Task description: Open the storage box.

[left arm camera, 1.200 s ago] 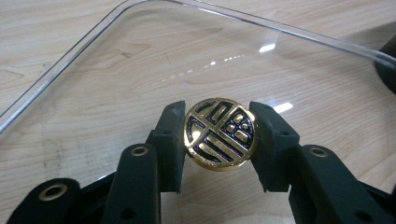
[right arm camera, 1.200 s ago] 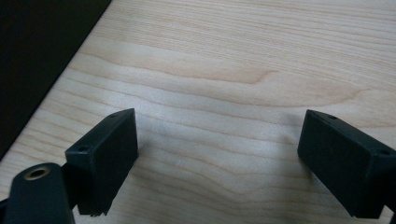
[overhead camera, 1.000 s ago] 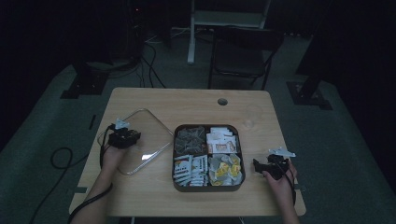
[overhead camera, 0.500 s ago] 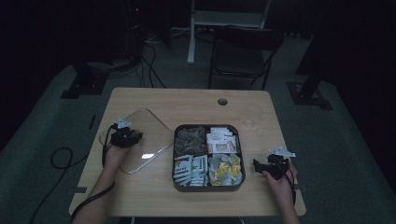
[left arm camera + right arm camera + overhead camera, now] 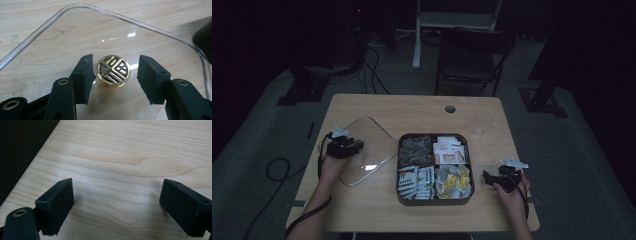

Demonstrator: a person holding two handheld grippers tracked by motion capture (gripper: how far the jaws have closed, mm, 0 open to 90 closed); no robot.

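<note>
Lid knob [image 5: 113, 70]: bracketed by left gripper [image 5: 113, 75] fingers, spread, ungripped, ready for lifting. Right gripper [image 5: 116, 202]: released, idle over counter [image 5: 125, 157].

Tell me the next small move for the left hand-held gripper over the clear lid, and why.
Probably close the left hand-held gripper on the gold knob. The knob sits between its open jaws, near the left one, with a gap on the right. The clear lid lies flat on the table, beside the snack tray.
</note>
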